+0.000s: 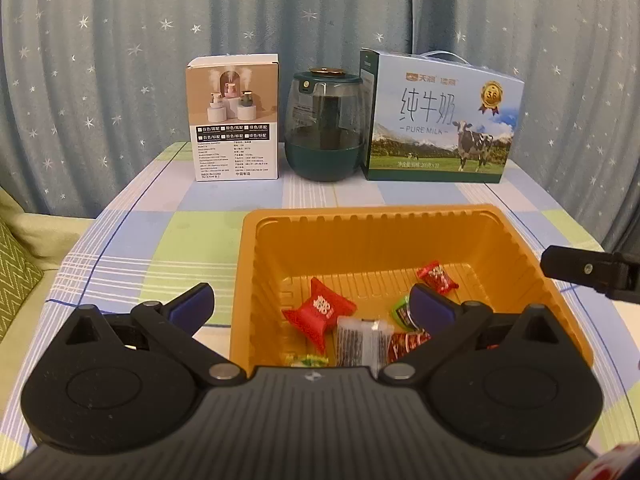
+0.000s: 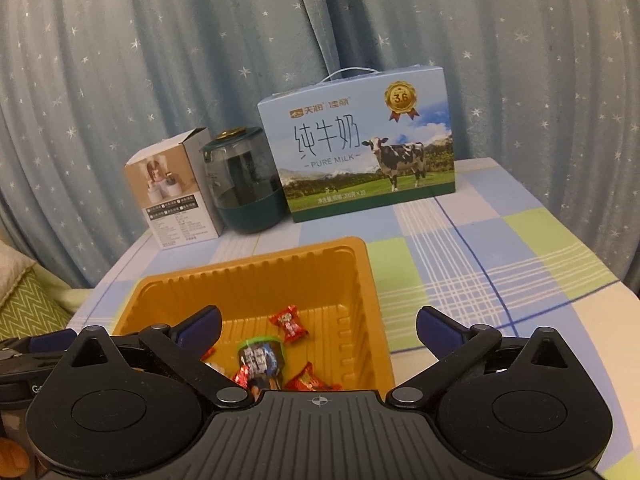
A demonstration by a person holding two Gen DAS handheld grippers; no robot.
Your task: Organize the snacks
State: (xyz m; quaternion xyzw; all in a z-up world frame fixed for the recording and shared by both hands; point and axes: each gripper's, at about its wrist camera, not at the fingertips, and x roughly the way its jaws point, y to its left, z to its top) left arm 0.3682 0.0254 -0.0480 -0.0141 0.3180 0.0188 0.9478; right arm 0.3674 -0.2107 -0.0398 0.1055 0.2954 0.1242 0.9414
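Left wrist view: left tongs point(image 1: 312, 304) tilt downward, spread wide and empty, over the ribbed orange plastic tray point(image 1: 372, 224) on the checked desk point(image 1: 160, 240). Right tongs point(image 2: 318, 326) likewise gape empty above wrapped candies point(image 2: 288, 323) lying inside it.

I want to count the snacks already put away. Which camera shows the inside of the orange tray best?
The left wrist view: the orange tray sits nearly centred, its floor mostly visible with the wrapped snacks spread across it. In the right wrist view the tray is off to the left, and the tool body hides its near part and several snacks.
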